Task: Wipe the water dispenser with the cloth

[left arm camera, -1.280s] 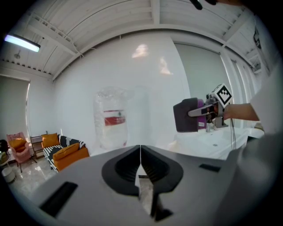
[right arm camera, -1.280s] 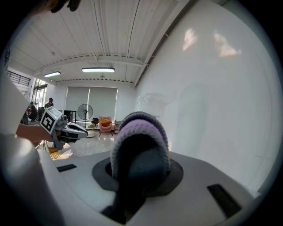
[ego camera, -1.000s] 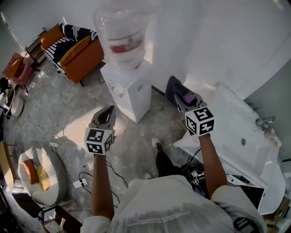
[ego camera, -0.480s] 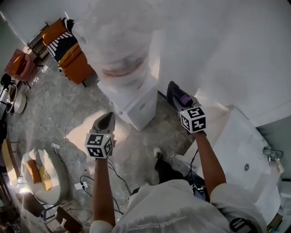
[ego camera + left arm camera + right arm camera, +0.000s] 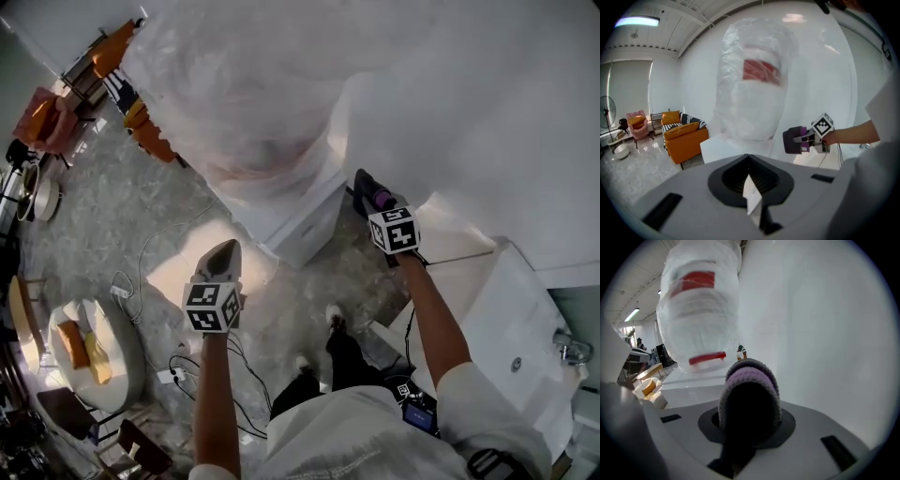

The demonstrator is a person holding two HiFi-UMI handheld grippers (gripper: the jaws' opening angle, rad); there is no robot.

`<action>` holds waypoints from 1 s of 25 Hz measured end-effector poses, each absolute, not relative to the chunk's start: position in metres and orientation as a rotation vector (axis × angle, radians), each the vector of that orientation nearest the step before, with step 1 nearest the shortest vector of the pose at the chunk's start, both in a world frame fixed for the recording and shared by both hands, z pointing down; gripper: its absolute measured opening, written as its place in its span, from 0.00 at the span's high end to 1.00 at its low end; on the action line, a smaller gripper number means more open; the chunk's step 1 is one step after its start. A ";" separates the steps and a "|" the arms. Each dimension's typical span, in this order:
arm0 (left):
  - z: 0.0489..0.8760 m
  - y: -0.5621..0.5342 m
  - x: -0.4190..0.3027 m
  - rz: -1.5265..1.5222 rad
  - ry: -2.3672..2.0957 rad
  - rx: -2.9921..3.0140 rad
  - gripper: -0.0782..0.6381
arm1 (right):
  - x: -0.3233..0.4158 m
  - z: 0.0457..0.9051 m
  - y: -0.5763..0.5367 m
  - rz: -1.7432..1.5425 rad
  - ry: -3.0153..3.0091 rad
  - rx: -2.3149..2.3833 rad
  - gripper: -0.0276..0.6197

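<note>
- Cabinet of the water dispenser (image 5: 302, 225) is white and stands on the grey stone floor (image 5: 94, 225) against a white wall. A big clear bottle (image 5: 248, 112) sits on top (smeared in the head view; both gripper views show a red label on it).
- Jaws of the right gripper (image 5: 368, 190) are clamped on a folded knitted cloth (image 5: 382, 200), purple with grey bands. In that gripper's own view the cloth (image 5: 750, 394) bulges up out of the jaws and fills the gap.
- This gripper and the cloth are held up just beside the dispenser's right side, near the cabinet top. Whether the cloth touches it cannot be told from these angles.
- Jaws of the left gripper (image 5: 219, 258) are drawn together. It is held lower, left of the cabinet and apart from it.
- In the left gripper view a thin white sliver (image 5: 751, 197) stands at the seam between the jaws. It is possibly a scrap of paper, but too unclear to name.
- That view faces the bottle, with the other gripper and its cloth off to the right.
- An orange sofa (image 5: 683, 136) stands at the back left, and cables (image 5: 141, 272) trail across the floor.
</note>
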State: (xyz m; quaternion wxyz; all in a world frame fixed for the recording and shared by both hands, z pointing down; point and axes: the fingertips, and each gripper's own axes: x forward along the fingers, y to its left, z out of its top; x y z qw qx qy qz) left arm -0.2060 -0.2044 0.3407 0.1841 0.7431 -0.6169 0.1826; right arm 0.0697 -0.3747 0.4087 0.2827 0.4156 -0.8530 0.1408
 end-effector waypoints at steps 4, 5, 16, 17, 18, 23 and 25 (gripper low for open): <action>0.361 -0.194 -0.212 0.504 -1.694 2.092 0.87 | 0.048 0.437 -0.382 0.426 -2.314 1.089 0.84; 0.365 -0.189 -0.211 0.517 -1.684 2.103 0.87 | 0.044 0.442 -0.383 0.424 -2.321 1.091 0.84; 0.380 -0.152 -0.208 0.460 -1.686 2.116 0.87 | 0.002 0.456 -0.366 0.480 -2.386 1.049 0.82; 0.380 -0.147 -0.208 0.468 -1.679 2.126 0.87 | -0.006 0.456 -0.359 0.467 -2.385 1.028 0.82; 0.380 -0.141 -0.208 0.483 -1.672 2.136 0.87 | -0.014 0.455 -0.352 0.454 -2.383 1.010 0.82; 0.380 -0.116 -0.216 0.493 -1.670 2.133 0.87 | -0.049 0.454 -0.309 0.428 -2.394 0.932 0.82; 0.379 -0.111 -0.222 0.465 -1.680 2.118 0.87 | -0.061 0.455 -0.297 0.431 -2.405 0.916 0.82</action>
